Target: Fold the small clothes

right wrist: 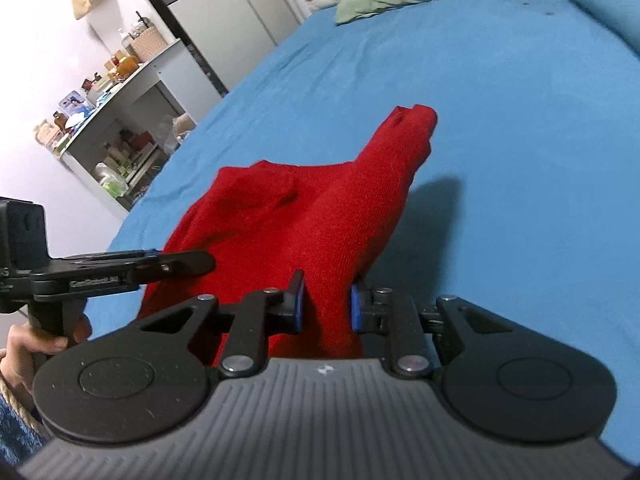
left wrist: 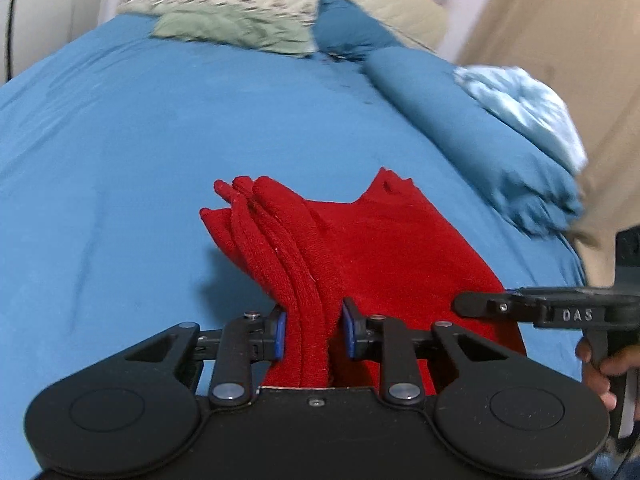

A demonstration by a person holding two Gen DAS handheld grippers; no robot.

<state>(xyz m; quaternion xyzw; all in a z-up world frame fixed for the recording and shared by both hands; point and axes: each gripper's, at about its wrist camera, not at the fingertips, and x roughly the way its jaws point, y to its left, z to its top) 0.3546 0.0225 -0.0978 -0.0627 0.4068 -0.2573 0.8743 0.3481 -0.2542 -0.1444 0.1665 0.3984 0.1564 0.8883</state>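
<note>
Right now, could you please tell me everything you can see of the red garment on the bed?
The red garment is a small fuzzy, knit-looking piece. It is bunched into folds and partly lifted off the blue bedsheet, its far points sticking up. The left gripper pinches one gathered edge and the right gripper the other.

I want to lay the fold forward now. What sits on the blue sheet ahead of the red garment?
Nothing visible: the blue sheet beyond the red garment is bare up to the green cloth at the far end.
</note>
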